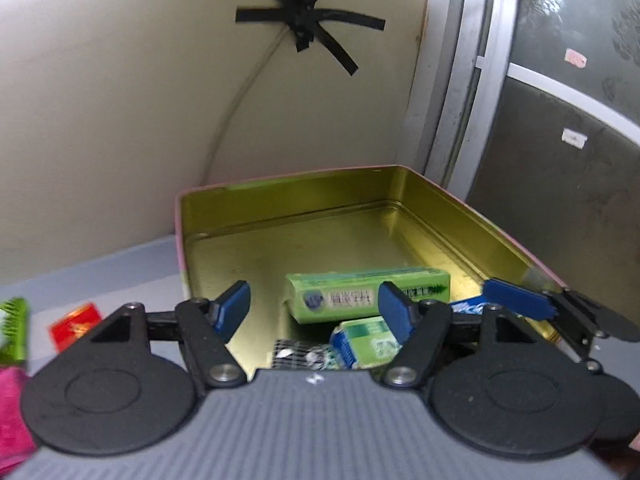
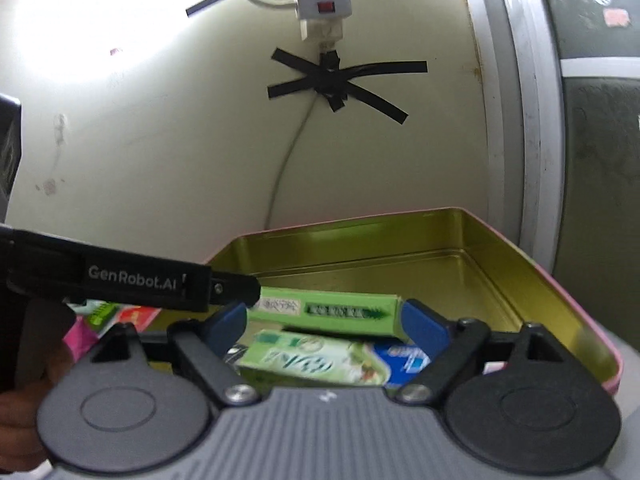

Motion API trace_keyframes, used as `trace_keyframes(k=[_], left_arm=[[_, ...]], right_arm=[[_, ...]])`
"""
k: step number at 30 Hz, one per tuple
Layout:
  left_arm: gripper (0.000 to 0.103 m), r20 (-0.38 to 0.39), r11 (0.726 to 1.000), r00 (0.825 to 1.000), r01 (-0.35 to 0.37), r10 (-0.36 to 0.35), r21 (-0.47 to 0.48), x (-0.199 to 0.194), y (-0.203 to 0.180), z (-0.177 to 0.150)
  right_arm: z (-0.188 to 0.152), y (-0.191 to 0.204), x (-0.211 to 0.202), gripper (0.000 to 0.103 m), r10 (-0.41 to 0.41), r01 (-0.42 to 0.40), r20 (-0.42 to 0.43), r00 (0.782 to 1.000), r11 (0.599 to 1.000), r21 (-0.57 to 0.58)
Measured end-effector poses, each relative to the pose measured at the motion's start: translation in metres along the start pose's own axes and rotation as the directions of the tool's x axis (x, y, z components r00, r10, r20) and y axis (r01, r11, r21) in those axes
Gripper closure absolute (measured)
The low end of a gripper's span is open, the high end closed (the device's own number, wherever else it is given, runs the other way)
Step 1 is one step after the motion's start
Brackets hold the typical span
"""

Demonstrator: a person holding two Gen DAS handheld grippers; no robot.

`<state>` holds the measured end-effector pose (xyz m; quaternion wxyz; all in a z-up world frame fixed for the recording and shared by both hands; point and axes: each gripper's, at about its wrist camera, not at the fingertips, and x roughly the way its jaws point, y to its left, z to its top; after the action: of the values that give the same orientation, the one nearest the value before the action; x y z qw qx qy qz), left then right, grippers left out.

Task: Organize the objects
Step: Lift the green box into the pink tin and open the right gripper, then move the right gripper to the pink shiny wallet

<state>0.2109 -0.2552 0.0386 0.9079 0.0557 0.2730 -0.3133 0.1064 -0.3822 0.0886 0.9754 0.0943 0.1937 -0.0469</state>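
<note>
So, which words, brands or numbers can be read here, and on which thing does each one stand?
"GenRobot.AI": on the black left gripper, seen from the right wrist.
Long green box in the tin: printed characters, too blurred to read.
Green and blue box: large script, unreadable.
Red packet: too blurred.

tin (image 1: 208, 216): gold inside, pink rim | boxes (image 1: 360, 292): green | tape (image 1: 308, 24): black | claw pads (image 1: 232, 312): blue

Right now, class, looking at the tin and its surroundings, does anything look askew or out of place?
Inside the tin, the green boxes lie overlapped at angles, not squared. A red packet and a green packet lie outside on the table. On the wall, a cable is fixed with crossed black tape.
</note>
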Motion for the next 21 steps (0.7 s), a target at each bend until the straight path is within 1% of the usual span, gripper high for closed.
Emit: trace_keyframes(k=[3,8,11,15,21], left_arm=[[0.031,0.018,0.997,0.998,-0.065,0.065,0.044,-0.020,-0.003,-0.009],[0.031,0.022,0.991,0.994,-0.113,0.111,0.067,-0.049,-0.004,-0.021],[0.031,0.011,0.991,0.992,-0.124,0.124,0.057,-0.063,-0.003,-0.030],[0.031,-0.012,0.986,0.987,-0.161,0.162,0.050,-0.079,0.000,-0.045],[0.031,-0.051,0.974,0.972,-0.228,0.228,0.010,-0.095,0.026,-0.067]], right_arm=[[-0.012,0.005,-0.014,0.015,0.004,-0.004,0.016,1.000,1.000,0.004],[-0.029,0.012,-0.040,0.015,0.009,-0.010,0.028,1.000,0.999,0.034],[-0.033,0.017,-0.052,0.015,0.010,-0.012,0.040,0.999,0.998,0.054],[-0.039,0.027,-0.070,0.015,0.016,-0.020,0.051,0.999,0.998,0.066],[-0.049,0.052,-0.075,0.014,0.061,-0.061,0.007,0.998,0.997,0.056]])
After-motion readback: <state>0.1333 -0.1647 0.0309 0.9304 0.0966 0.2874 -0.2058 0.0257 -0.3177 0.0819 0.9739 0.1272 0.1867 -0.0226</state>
